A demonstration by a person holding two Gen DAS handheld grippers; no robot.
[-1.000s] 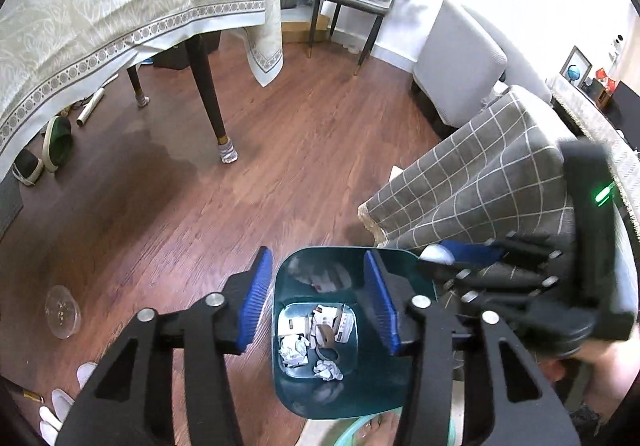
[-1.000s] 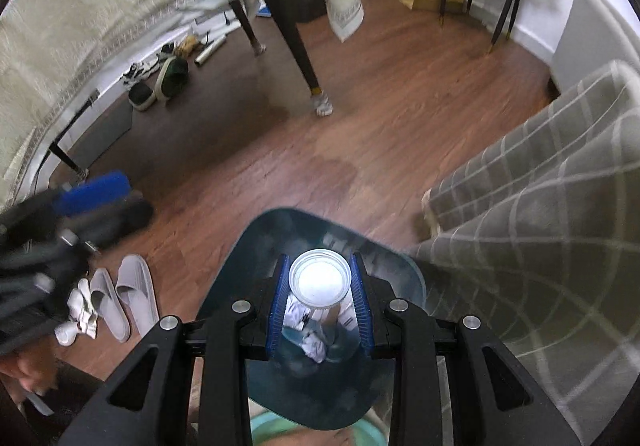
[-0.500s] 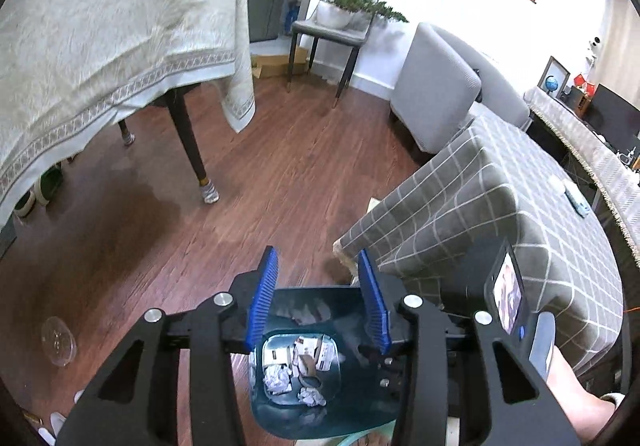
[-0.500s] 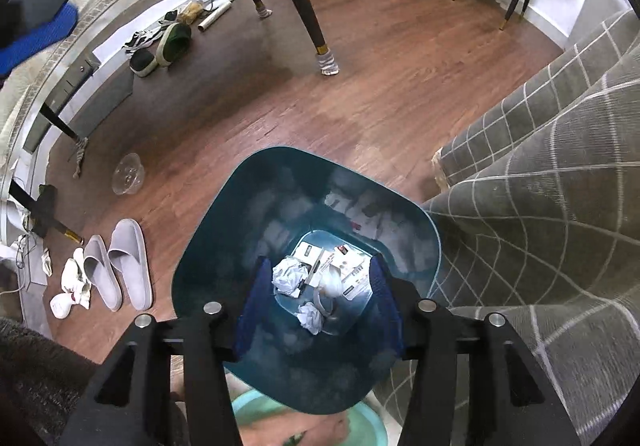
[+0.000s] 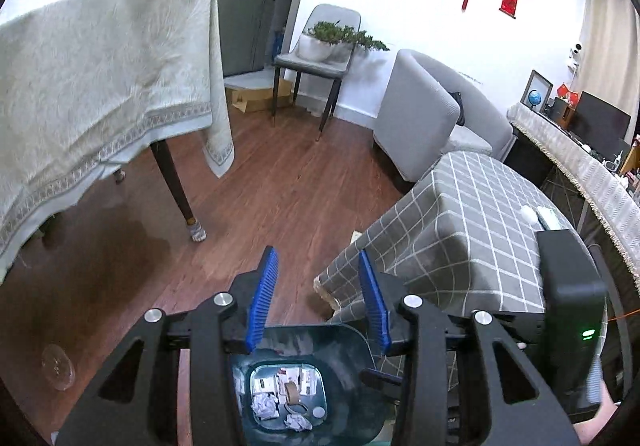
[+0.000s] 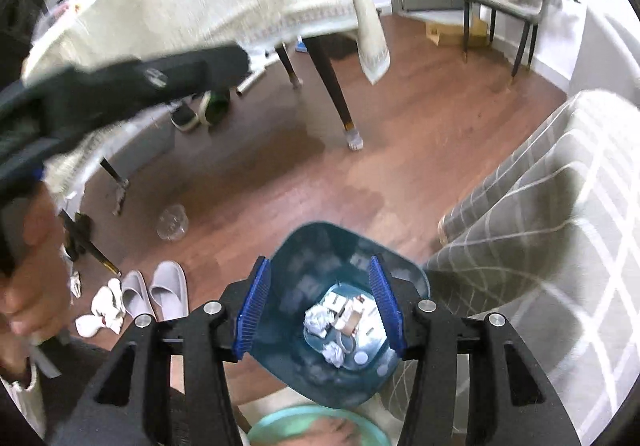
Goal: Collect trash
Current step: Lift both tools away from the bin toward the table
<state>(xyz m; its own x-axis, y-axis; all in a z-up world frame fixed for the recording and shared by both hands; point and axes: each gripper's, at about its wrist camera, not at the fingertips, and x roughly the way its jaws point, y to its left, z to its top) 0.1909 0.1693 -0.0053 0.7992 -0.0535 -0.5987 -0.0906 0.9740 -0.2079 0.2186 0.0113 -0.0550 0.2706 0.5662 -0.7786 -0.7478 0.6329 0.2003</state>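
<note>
A teal trash bin (image 6: 304, 270) stands on the wood floor beside the grey checked cover; it also shows in the left wrist view (image 5: 352, 398). Crumpled paper (image 6: 318, 320), cards and a small white lid (image 6: 361, 357) lie at its bottom. My right gripper (image 6: 320, 304) is open and empty above the bin. My left gripper (image 5: 318, 298) is open and empty, raised above the bin's far rim. A clear plastic cup (image 6: 172, 223) lies on the floor to the left, also seen in the left wrist view (image 5: 58, 366).
A table with a cream cloth (image 5: 100, 86) stands at left, its dark leg (image 5: 176, 194) near the middle. A grey checked sofa cover (image 5: 472, 230) is at right. Grey slippers (image 6: 156, 294) and white socks (image 6: 106, 308) lie left of the bin. A green basin (image 6: 316, 426) sits below.
My right gripper opened and the white cup it held is gone from its jaws. Both grippers rose away from the bin; the left one tilted up toward the room.
</note>
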